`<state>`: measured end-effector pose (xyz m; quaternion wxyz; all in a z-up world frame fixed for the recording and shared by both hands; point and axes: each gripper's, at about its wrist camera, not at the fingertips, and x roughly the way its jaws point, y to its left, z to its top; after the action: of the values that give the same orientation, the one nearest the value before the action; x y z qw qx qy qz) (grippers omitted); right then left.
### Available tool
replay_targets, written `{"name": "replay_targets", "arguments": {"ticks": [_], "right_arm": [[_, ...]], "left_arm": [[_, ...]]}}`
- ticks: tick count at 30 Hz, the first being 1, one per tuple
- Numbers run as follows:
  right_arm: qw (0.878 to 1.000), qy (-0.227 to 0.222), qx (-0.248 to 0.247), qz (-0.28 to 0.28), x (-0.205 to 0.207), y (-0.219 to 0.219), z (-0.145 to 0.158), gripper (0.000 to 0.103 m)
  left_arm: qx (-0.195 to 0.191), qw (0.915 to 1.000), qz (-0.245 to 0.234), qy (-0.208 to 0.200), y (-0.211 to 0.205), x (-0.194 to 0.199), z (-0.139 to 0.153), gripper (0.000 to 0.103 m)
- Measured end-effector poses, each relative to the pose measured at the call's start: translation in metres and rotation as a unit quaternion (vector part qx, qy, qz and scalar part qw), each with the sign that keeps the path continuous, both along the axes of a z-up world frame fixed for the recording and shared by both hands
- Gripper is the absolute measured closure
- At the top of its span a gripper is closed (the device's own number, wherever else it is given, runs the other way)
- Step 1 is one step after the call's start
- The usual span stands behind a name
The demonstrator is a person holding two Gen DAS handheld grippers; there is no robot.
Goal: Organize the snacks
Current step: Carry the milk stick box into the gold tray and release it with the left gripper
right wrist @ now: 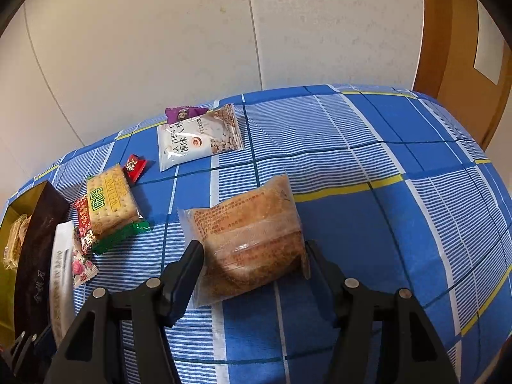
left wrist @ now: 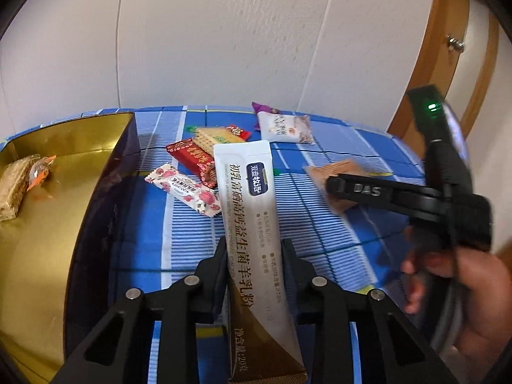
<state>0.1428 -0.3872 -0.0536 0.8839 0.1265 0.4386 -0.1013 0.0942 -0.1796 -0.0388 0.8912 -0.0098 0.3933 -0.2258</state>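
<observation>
I have the left gripper (left wrist: pixel 254 252) clenched on the sachet (left wrist: pixel 252 211), a long white stick pack; both pads press its sides. The sachet stands just right of the gold box (left wrist: pixel 80 166), over the blue checked cloth (left wrist: pixel 336 233). Inside the box lie a cereal bar (left wrist: pixel 12 188) and an orange candy (left wrist: pixel 40 169). My right gripper (right wrist: pixel 252 259) straddles the cake pack (right wrist: pixel 252 240), well right of the box; I cannot tell whether its pads press the wrapper. Between the box and that pack lie the cracker pack (right wrist: pixel 110 200), a rose-print bar (left wrist: pixel 185 190) and a red packet (left wrist: pixel 192 156). The white pouch (right wrist: pixel 198 140) lies farther back.
</observation>
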Motion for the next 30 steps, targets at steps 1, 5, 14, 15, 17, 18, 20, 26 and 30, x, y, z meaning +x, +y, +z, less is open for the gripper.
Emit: {"name": "replay_targets", "arguments": {"ticks": [1, 5, 14, 15, 17, 18, 20, 26, 30], "right_arm": [[1.0, 0.0, -0.001, 0.0, 0.0, 0.0, 0.0, 0.039], [1.0, -0.001, -0.006, 0.002, 0.0, 0.001, 0.0, 0.039], [1.0, -0.001, -0.007, 0.002, 0.0, 0.002, -0.001, 0.039], [1.0, -0.001, -0.007, 0.002, 0.0, 0.002, -0.001, 0.039], [1.0, -0.001, -0.007, 0.002, 0.0, 0.002, -0.001, 0.039], [1.0, -0.001, -0.007, 0.001, 0.0, 0.002, 0.0, 0.039], [1.0, -0.001, -0.007, 0.002, 0.0, 0.002, -0.001, 0.039], [1.0, 0.0, -0.007, 0.001, -0.001, 0.002, -0.001, 0.039], [1.0, 0.0, -0.008, -0.001, 0.0, 0.001, -0.001, 0.039]], "left_arm": [[-0.003, 1.0, 0.0, 0.001, 0.0, -0.002, 0.002, 0.072], [-0.021, 0.9998, 0.0, -0.002, 0.01, -0.005, 0.016, 0.072], [-0.037, 0.9989, 0.024, -0.013, 0.057, 0.015, 0.062, 0.072], [-0.034, 0.999, 0.028, -0.009, 0.063, 0.021, 0.064, 0.072], [-0.023, 0.999, 0.039, 0.005, 0.077, 0.034, 0.063, 0.071], [-0.016, 0.9989, 0.041, 0.013, 0.082, 0.04, 0.062, 0.071], [-0.004, 0.9983, 0.052, 0.028, 0.098, 0.055, 0.058, 0.071], [0.05, 0.994, 0.057, 0.078, 0.13, 0.091, 0.03, 0.071], [0.056, 0.9879, 0.073, 0.125, 0.145, 0.11, 0.006, 0.071]]}}
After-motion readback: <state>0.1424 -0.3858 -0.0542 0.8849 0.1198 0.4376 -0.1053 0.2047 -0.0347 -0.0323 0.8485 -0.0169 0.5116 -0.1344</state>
